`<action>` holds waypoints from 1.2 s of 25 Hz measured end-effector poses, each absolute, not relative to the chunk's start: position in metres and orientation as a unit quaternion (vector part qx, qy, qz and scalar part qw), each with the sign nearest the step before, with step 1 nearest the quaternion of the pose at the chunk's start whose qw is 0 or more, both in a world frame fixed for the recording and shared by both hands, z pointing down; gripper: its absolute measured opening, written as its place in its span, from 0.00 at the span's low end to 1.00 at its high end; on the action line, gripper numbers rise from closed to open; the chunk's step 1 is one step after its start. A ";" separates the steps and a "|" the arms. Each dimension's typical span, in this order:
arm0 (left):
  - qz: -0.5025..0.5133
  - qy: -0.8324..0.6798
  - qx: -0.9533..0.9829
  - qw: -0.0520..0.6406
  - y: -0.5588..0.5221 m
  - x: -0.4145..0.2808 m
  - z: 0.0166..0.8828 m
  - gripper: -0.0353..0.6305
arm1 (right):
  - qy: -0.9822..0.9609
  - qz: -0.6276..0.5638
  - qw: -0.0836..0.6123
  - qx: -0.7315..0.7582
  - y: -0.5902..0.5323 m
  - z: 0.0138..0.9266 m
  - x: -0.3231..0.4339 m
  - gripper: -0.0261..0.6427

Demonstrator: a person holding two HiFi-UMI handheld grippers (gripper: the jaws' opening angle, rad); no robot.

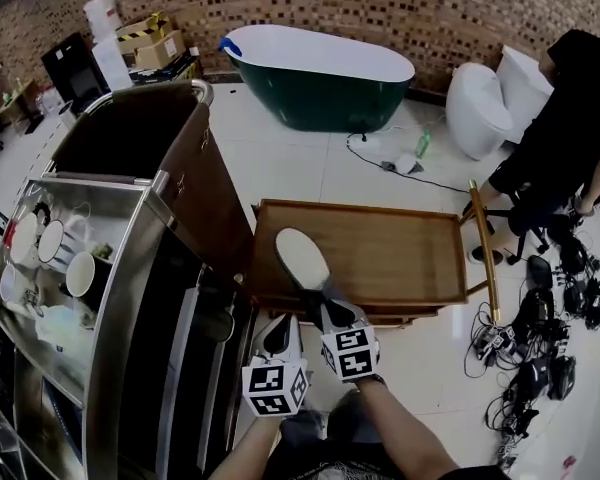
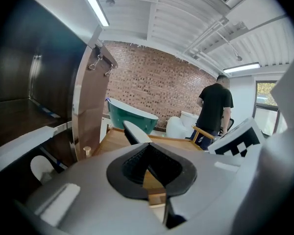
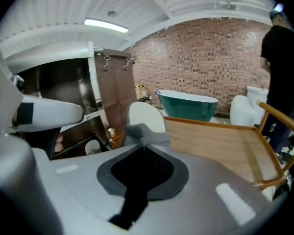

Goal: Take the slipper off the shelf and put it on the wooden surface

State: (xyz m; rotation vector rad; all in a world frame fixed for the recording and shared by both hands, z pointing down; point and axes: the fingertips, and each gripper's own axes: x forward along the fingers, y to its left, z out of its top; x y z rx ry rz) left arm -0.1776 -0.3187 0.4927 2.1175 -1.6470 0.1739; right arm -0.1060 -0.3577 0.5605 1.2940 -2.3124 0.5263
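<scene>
A slipper (image 1: 298,258) with a pale sole and a dark grey upper hangs tilted over the near left corner of the wooden surface (image 1: 400,253). My right gripper (image 1: 316,306) is shut on its grey upper. In the right gripper view the sole (image 3: 146,116) stands just beyond the closed jaws, with the grey upper (image 3: 143,132) pinched in them. My left gripper (image 1: 278,330) sits beside the right one, a little nearer and to the left, shut with nothing in it. In the left gripper view the slipper (image 2: 135,131) shows ahead, above the wood (image 2: 112,138).
A tall metal shelf unit (image 1: 130,298) with cups and dishes stands at the left, its brown door (image 1: 205,193) next to the wooden surface. Behind are a green bathtub (image 1: 320,73) and a white toilet (image 1: 477,108). A person (image 1: 570,118) stands at the right, above cables (image 1: 540,338) on the floor.
</scene>
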 end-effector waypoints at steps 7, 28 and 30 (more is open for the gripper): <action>0.077 -0.568 0.790 0.216 -0.358 -0.129 0.494 0.06 | -0.792 0.229 0.200 0.530 -0.405 0.568 -0.048 0.06; 0.112 -0.614 0.750 0.220 -0.440 -0.073 0.510 0.06 | -0.786 0.315 0.175 0.502 -0.494 0.619 0.008 0.13; 0.114 -0.620 0.744 0.221 -0.440 -0.074 0.511 0.06 | -0.796 0.310 0.168 0.492 -0.495 0.616 0.006 0.17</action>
